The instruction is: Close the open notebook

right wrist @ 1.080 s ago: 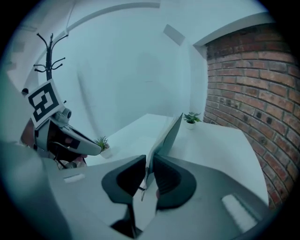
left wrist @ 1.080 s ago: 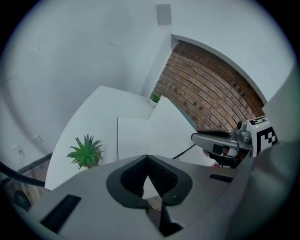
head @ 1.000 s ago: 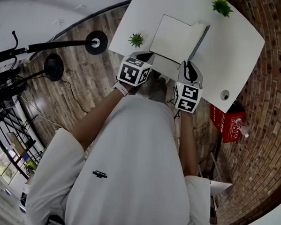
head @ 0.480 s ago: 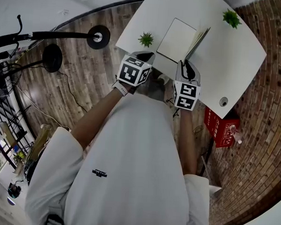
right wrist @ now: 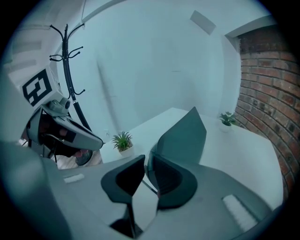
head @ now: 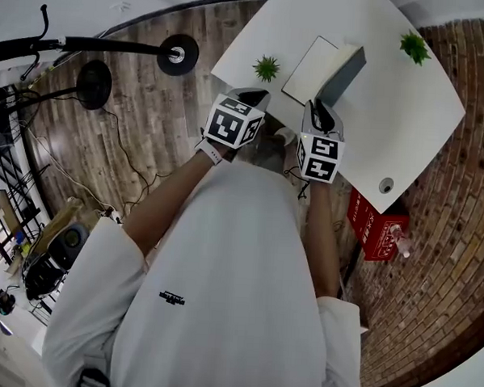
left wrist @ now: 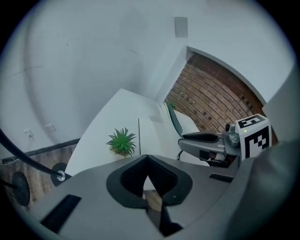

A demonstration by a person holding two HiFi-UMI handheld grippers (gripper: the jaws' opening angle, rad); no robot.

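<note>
The notebook lies on the white table (head: 400, 116), its white pages (head: 315, 60) flat and its grey cover (head: 344, 74) standing up steeply at their right. My right gripper (head: 317, 108) is at the cover's near corner. In the right gripper view the cover (right wrist: 185, 136) rises just behind the jaws and its thin edge runs between them, so my right gripper (right wrist: 146, 161) is shut on it. My left gripper (head: 249, 94) hovers over the table's near edge, left of the notebook and apart from it. Its tips meet, so my left gripper (left wrist: 146, 158) is shut and holds nothing.
A small potted plant (head: 267, 68) stands left of the notebook, near the left gripper. A second plant (head: 414, 45) sits at the far right of the table. A round cable hole (head: 386, 186) marks the table's right corner. A red box (head: 376, 228) and a stand base (head: 178, 56) are on the floor.
The grey cover has swung up from nearly flat to steeply raised, with the right gripper at its corner. Both grippers have shifted a little across the table's near edge.
</note>
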